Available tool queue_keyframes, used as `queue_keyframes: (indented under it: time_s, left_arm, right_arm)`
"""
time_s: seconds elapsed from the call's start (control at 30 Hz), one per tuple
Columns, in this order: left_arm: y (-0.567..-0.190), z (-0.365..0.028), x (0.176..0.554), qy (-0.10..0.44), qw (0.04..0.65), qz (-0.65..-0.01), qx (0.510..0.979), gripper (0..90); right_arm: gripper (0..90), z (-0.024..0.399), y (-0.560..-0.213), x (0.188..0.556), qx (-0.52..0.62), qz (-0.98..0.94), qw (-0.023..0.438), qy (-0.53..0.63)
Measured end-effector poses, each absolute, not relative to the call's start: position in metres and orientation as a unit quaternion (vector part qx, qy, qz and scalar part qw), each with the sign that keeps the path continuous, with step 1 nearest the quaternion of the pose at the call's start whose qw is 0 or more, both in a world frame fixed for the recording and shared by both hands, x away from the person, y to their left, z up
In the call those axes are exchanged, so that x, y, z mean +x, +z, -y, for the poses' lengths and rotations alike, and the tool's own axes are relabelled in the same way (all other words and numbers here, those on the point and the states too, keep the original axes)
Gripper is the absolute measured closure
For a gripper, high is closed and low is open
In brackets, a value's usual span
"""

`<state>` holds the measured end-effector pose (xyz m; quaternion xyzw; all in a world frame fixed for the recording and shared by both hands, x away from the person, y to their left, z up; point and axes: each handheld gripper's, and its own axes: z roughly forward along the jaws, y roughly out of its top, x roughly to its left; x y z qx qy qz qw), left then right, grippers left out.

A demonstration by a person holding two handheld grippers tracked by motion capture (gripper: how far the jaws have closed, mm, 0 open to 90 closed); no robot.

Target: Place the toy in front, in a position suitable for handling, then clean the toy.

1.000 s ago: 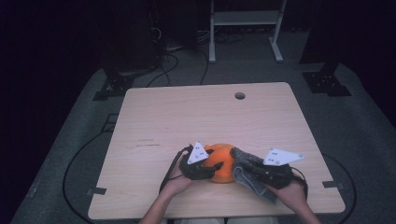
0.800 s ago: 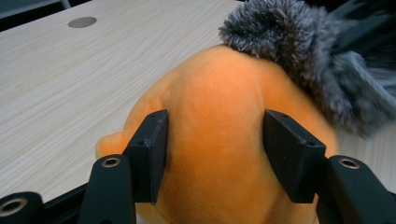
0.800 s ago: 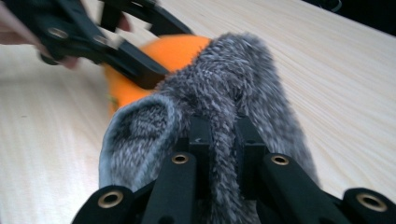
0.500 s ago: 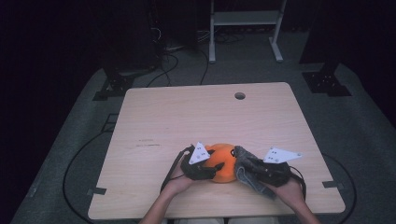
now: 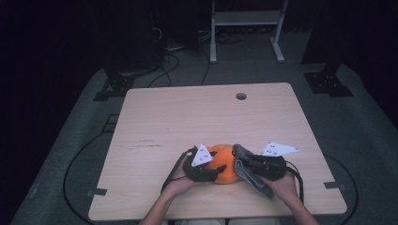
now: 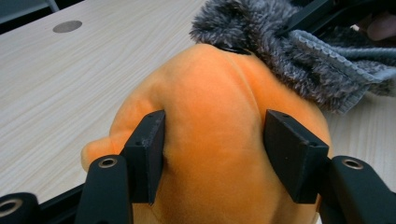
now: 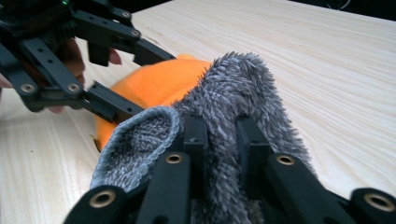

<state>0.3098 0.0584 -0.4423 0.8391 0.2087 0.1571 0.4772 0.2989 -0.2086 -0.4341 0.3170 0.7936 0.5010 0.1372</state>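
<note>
Near the table's [image 5: 155, 117] front edge, left gripper [image 6: 212, 154] is squeezing the orange plush toy [image 6: 212, 116]; right gripper [image 7: 223, 140], jaws just closing, is pinching a grey fuzzy cloth [image 7: 243, 88] against the toy.

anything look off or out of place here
Nothing stands out. The left gripper clamps an orange plush near the table's front edge, and the right gripper pinches a grey fuzzy cloth against the plush's top. Nothing looks spilled, torn or damaged.
</note>
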Motion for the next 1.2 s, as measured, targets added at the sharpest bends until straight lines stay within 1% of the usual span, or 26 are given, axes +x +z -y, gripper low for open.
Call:
queue_keyframes:
  time_s: [0.23,0.37,0.4,0.6,0.7,0.8,1.07,1.2]
  left_arm:
    - [-0.441,-0.06,0.311,0.152,0.48,-0.207,0.839,38.3]
    - [-0.441,-0.061,0.311,0.151,0.48,-0.204,0.839,37.7]
    - [-0.442,-0.061,0.312,0.15,0.481,-0.204,0.84,37.3]
    - [-0.443,-0.065,0.314,0.145,0.48,-0.208,0.84,36.7]
    - [-0.443,-0.065,0.313,0.147,0.481,-0.207,0.839,36.6]
    - [-0.443,-0.065,0.313,0.148,0.48,-0.207,0.839,36.3]
    - [-0.443,-0.064,0.312,0.152,0.478,-0.204,0.841,36.0]
    - [-0.444,-0.065,0.311,0.151,0.478,-0.204,0.841,35.9]
  right_arm:
    - [79.4,0.22,-0.437,0.295,0.343,-0.793,0.157,0.477]
    - [79.4,0.226,-0.439,0.296,0.351,-0.794,0.153,0.472]
    - [79.4,0.225,-0.437,0.294,0.35,-0.792,0.146,0.478]
    - [79.4,0.213,-0.428,0.291,0.324,-0.793,0.145,0.495]
    - [79.3,0.214,-0.428,0.292,0.319,-0.792,0.132,0.503]
    - [79.3,0.214,-0.428,0.292,0.321,-0.791,0.13,0.505]
    - [79.3,0.217,-0.434,0.293,0.329,-0.788,0.133,0.504]
    - [79.3,0.209,-0.426,0.287,0.312,-0.787,0.14,0.514]
